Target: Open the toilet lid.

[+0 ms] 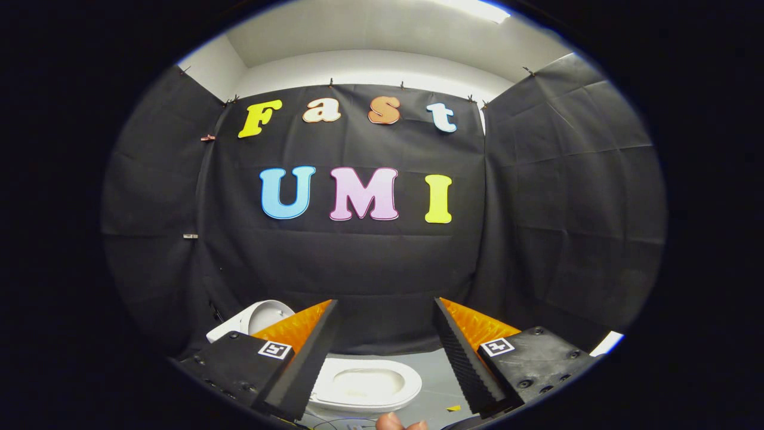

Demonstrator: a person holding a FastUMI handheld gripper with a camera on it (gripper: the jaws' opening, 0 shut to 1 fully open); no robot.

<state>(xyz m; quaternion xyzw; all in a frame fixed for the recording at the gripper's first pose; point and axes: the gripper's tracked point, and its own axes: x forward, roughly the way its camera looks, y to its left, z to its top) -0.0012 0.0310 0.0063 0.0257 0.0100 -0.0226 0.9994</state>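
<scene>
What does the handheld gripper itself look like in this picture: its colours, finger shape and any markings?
The gripper has two long black wedge-shaped fingers. The inner face of the right finger is ribbed with fine ridges. Behind each finger sits a textured orange panel. The black finger bases carry round screws and each has a white square tag with a black pattern. The fingers stand apart, gripping nothing.

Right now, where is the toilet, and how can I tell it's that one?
Follow the black cloth wall down to the grey floor. There, between the open gripper's fingers, lies the toilet. It is a white oval with a hollow middle, unlike the white rounded piece beside one finger.
</scene>
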